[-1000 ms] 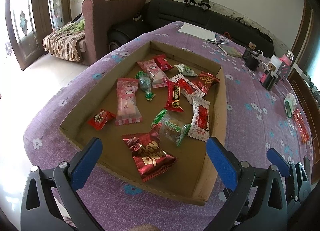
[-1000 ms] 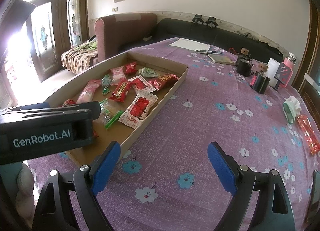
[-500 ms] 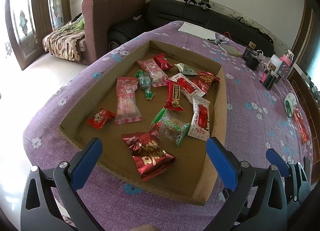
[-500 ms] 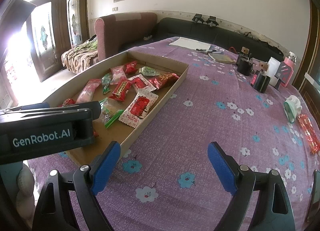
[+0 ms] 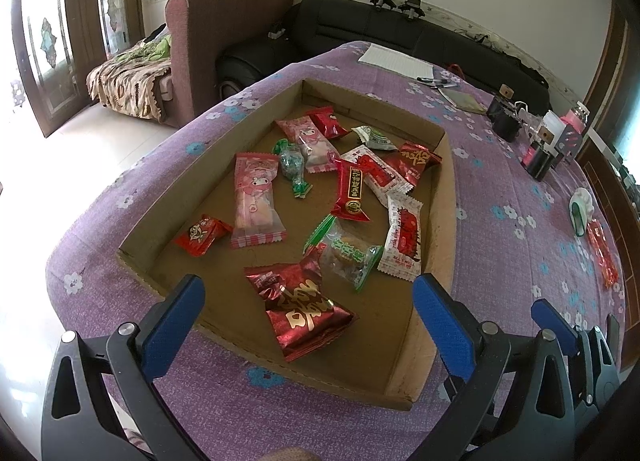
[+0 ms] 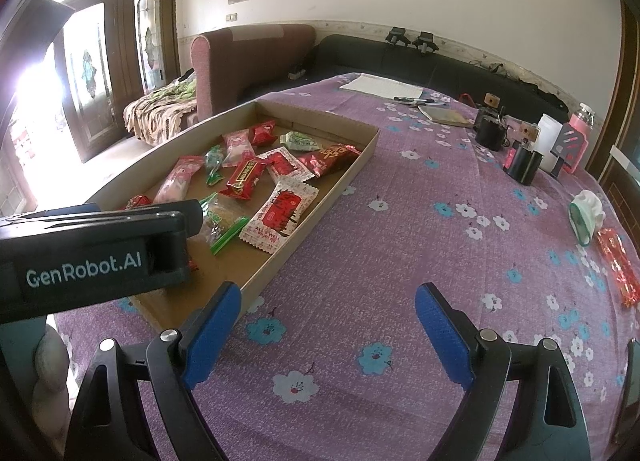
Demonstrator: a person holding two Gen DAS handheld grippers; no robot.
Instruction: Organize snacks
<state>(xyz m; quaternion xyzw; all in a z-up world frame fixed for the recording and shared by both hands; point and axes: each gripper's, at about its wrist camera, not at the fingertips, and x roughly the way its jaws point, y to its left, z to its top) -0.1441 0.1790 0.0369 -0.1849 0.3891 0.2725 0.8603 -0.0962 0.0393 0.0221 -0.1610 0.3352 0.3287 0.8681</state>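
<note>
The left gripper (image 5: 308, 317) hangs spread wide and empty over the near edge of the cardboard tray (image 5: 442, 197), where the snacks (image 5: 352, 189) lie scattered. The right gripper (image 6: 328, 325) is also released above the surface (image 6: 420, 229). A red wrapper (image 6: 618, 267), perhaps another snack, lies near the surface's right edge.

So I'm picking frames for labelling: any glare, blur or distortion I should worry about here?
Right wrist view: the glass doors blow out to white at left. Left wrist view: milder glare off the pale floor. Both views: fisheye bends the brown cardboard tray; the snack wrappers stay sharp.
</note>
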